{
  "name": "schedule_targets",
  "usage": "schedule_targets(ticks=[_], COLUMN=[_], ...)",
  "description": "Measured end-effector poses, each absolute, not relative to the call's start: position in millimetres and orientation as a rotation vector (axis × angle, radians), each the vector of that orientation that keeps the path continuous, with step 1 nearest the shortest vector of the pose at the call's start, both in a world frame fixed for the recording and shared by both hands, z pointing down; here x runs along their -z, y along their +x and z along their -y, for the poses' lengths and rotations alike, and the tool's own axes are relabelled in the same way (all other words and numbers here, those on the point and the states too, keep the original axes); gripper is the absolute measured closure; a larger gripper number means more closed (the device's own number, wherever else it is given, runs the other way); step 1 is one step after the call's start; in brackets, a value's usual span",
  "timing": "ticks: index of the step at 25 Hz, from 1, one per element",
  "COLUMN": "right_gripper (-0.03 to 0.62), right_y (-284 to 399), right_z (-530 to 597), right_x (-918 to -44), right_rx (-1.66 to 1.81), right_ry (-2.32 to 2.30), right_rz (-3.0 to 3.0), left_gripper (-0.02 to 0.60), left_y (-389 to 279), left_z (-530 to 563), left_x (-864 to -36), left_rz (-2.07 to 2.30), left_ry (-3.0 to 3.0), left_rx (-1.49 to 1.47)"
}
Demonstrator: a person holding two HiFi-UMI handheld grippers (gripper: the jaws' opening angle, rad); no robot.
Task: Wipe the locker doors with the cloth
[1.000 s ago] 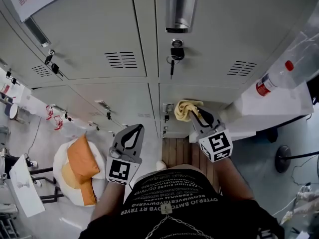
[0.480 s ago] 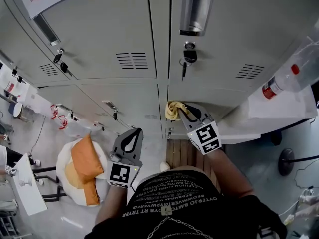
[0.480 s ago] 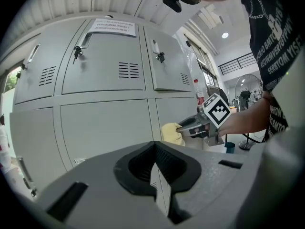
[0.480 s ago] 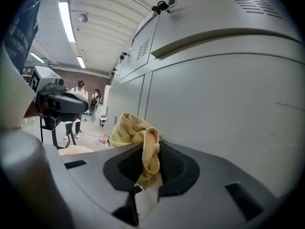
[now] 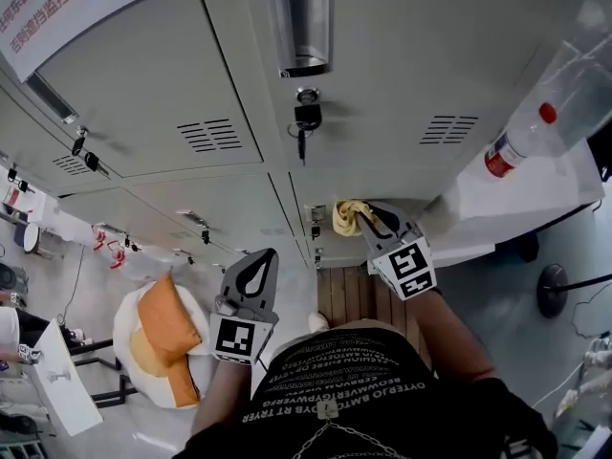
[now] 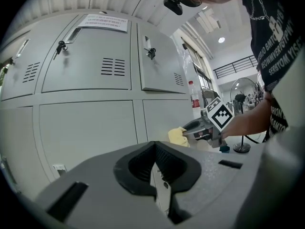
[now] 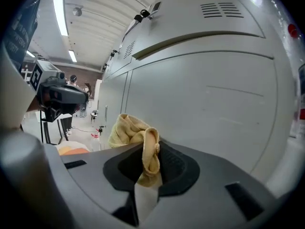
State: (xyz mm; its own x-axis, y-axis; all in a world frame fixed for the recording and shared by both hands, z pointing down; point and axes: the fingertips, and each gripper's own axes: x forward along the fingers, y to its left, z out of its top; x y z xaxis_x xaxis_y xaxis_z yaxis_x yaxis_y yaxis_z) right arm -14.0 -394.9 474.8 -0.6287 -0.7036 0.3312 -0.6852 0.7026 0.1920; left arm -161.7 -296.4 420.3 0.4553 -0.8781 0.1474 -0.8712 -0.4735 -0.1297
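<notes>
The right gripper [image 7: 147, 173] is clamped on the cloth [image 7: 129, 129]. A twisted yellow fold is pinched between its jaws, and the rest of the cloth is bunched just ahead of the jaw tips, slightly to their left. This bunch lies at the face of the lower locker door [image 7: 209, 104], which fills the area ahead of and to the right of the gripper. Firm contact between cloth and door cannot be confirmed. In the head view, the bunch sits near the door's left edge, below the upper locker door [image 5: 382, 75]. A key [image 5: 306, 122] hangs in the lock of that upper door, above the gripper. A clear bottle [image 5: 524, 140] with a red cap stands on a white ledge to the right of the right gripper. The left gripper [image 6: 157, 175] is closed, jaws together with nothing between them. It is held back from the lockers, well apart from the cloth and lower than the right gripper. An orange cushion [image 5: 164, 321] lies on the floor to its left.
</notes>
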Motion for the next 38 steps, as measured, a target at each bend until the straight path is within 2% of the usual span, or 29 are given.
schedule_targets(ticks=[9,24,38], right_gripper=[0.534,0.536,0.536], right_y=[55.2,102.7,-10.2], right_z=[398.6,401.1,365.4], right_x=[-479.5,-485.7,-510.8], right_rx=[0.019,-0.047,-0.027], right_ry=[1.188,1.344,1.009], right_rz=[2.443,2.355,2.508], left_gripper=[0.577,0.577,0.577], left_y=[-118.7,-107.6,-145.5], left_z=[303.4,310.6,309.4], left_x=[-412.3,-411.0,-414.3], left_rz=[-1.512,-1.523,-1.597], left_ry=[-2.662,-2.686,-2.649], left_rx=[0.29,0.295,0.298])
